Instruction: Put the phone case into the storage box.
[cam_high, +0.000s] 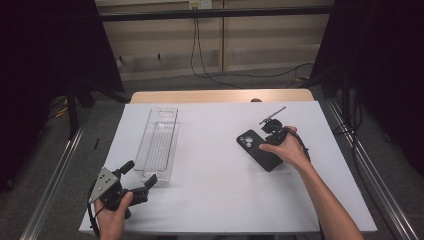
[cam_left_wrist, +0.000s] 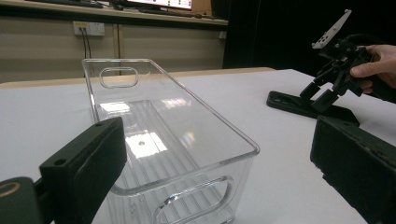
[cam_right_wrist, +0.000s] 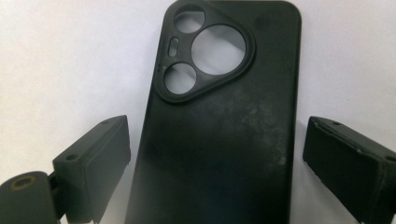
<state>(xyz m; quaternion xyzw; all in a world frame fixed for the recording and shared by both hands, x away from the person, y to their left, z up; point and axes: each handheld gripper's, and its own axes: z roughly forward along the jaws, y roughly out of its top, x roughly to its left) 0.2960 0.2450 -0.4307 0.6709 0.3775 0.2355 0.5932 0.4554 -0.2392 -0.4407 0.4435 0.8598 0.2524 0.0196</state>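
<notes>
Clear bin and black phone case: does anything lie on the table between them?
Nothing: the high view shows bare white table between the clear bin and the black phone case.

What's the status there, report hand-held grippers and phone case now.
Right hand-held gripper open, jaws either side of the black phone case, not closed on it. Left hand-held gripper open at the clear bin. Case flat on the white table, nothing blocking.

1. The left gripper (cam_high: 141, 186) is black, with two blocky jaws, each showing a small round screw hole, and a brass-coloured ring at its base.
2. A grey three-cornered plate with small dots tops it.
3. The right gripper (cam_right_wrist: 217, 163) has matching black rectangular jaws.
4. Both forearms are bare, no sleeves.
</notes>
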